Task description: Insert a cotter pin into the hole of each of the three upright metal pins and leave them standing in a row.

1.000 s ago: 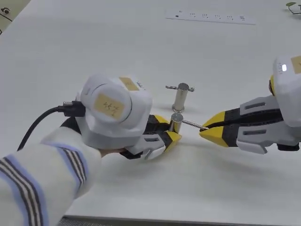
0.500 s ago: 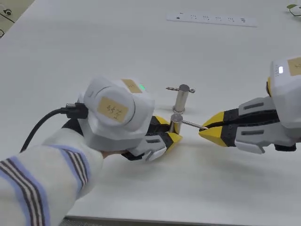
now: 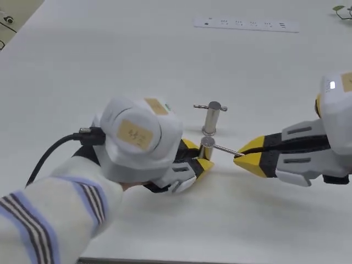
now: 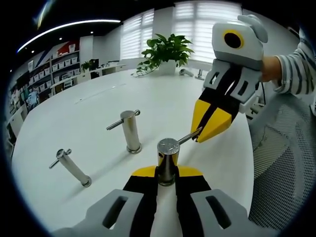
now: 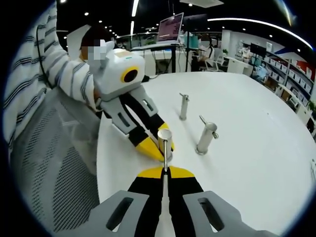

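My left gripper [image 3: 199, 154] is shut on the shaft of the near upright metal pin [image 3: 207, 147], also seen between its jaws [image 4: 167, 159]. My right gripper [image 3: 237, 155] is shut on a thin cotter pin [image 3: 223, 147], whose far end meets the head of that metal pin [image 5: 165, 139]. Just behind stands a second metal pin [image 3: 212, 120] with a cotter pin [image 3: 209, 106] through its head. The left gripper view shows this second pin [image 4: 131, 132] and a third metal pin [image 4: 74, 169], each with a cotter pin across its top.
The white table [image 3: 165, 60] stretches wide around the pins. A white power strip [image 3: 246, 24] lies at the far edge. A black cable [image 3: 49, 154] trails from the left gripper. A mesh chair [image 5: 54, 163] stands beside the table.
Only the view has shifted a little. Both grippers, the held metal pin and the cotter pin stand as before.
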